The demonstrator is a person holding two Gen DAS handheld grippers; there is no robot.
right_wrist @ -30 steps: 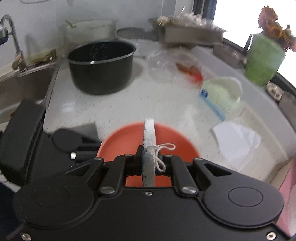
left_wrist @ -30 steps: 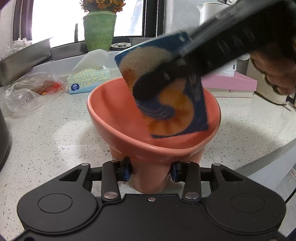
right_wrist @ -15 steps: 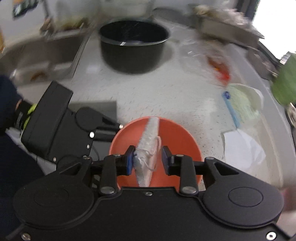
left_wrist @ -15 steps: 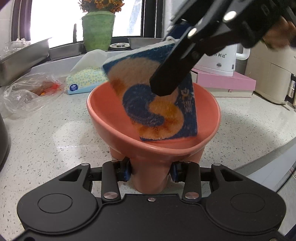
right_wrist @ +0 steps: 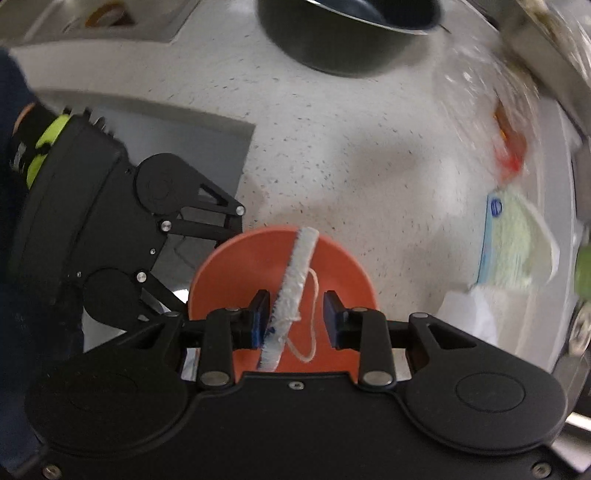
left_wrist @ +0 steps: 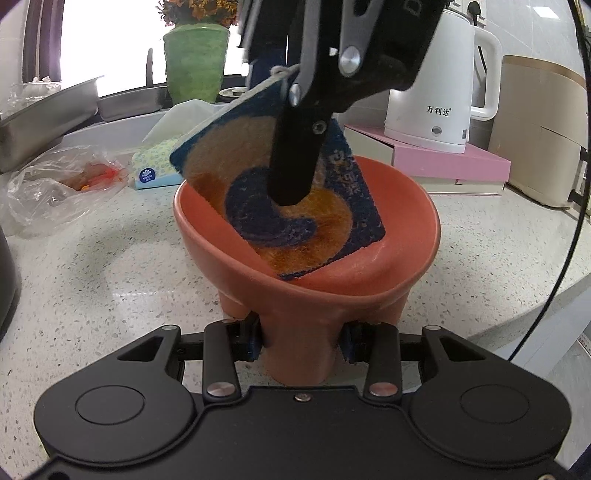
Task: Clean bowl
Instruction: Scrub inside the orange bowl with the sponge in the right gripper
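Observation:
A salmon-pink footed bowl (left_wrist: pixel 369 280) stands over the speckled counter, and my left gripper (left_wrist: pixel 301 345) is shut on its foot. A square scrubbing cloth (left_wrist: pixel 295 225) with a blue and orange swirl stands on edge inside the bowl, leaning on the left wall. From above, my right gripper (right_wrist: pixel 295 319) points down into the bowl (right_wrist: pixel 240 280). Its jaws are open, with the cloth's white edge (right_wrist: pixel 301 266) resting against the left pad and a gap to the right pad. One right finger (left_wrist: pixel 295 158) crosses the cloth's front.
A tissue pack (left_wrist: pixel 155 166) and plastic bag (left_wrist: pixel 62 188) lie behind the bowl on the left, before a green vase (left_wrist: pixel 195 66) and metal trays (left_wrist: pixel 44 114). A white kettle (left_wrist: pixel 439 96) sits on a pink box (left_wrist: pixel 461 166). A black pot (right_wrist: pixel 351 33) stands further off. The counter edge (left_wrist: pixel 554 306) runs right.
My right gripper has swung round above the bowl to point straight down, and its jaws have spread from shut on the cloth to open. The bowl stays held by the left gripper.

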